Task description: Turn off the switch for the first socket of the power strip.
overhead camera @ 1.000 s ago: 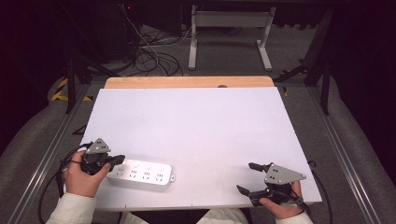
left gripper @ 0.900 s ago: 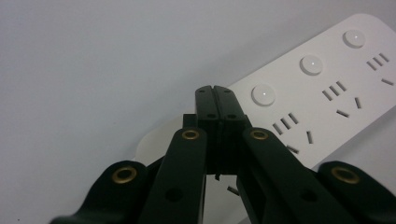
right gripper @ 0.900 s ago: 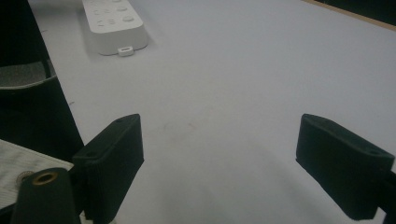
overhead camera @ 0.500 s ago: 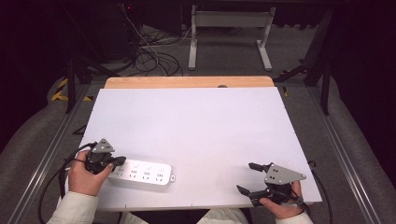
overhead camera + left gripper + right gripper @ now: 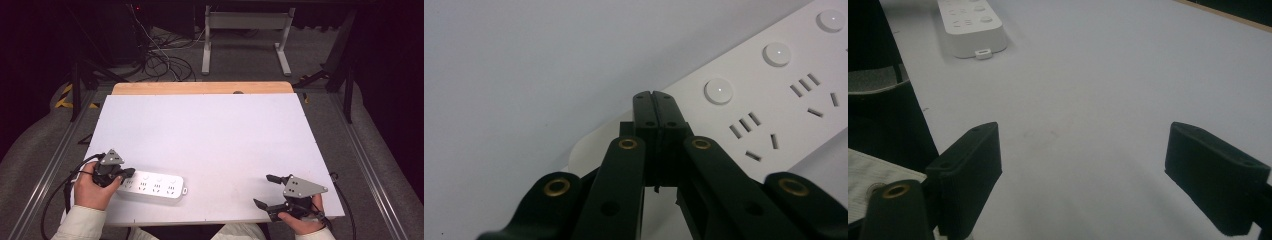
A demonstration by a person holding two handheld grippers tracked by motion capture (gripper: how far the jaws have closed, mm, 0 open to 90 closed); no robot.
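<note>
A white strip (image 5: 152, 185) is lying flat near the surface's (image 5: 210, 135) front left edge, its long axis running left to right, sockets facing up. The left gripper (image 5: 129, 172) is sitting at the strip's left end, jaws pressed together with nothing between them, tips over that end; whether they are touching it is unclear. The right gripper (image 5: 266, 191) is resting well apart at the front right corner, jaws spread wide, pointing left toward the strip. Both forearms are cut off at the bottom.

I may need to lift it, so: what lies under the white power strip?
The white rectangular power strip lies flat on the white tabletop; its underside is hidden. The shut left gripper sits over its end.
</note>
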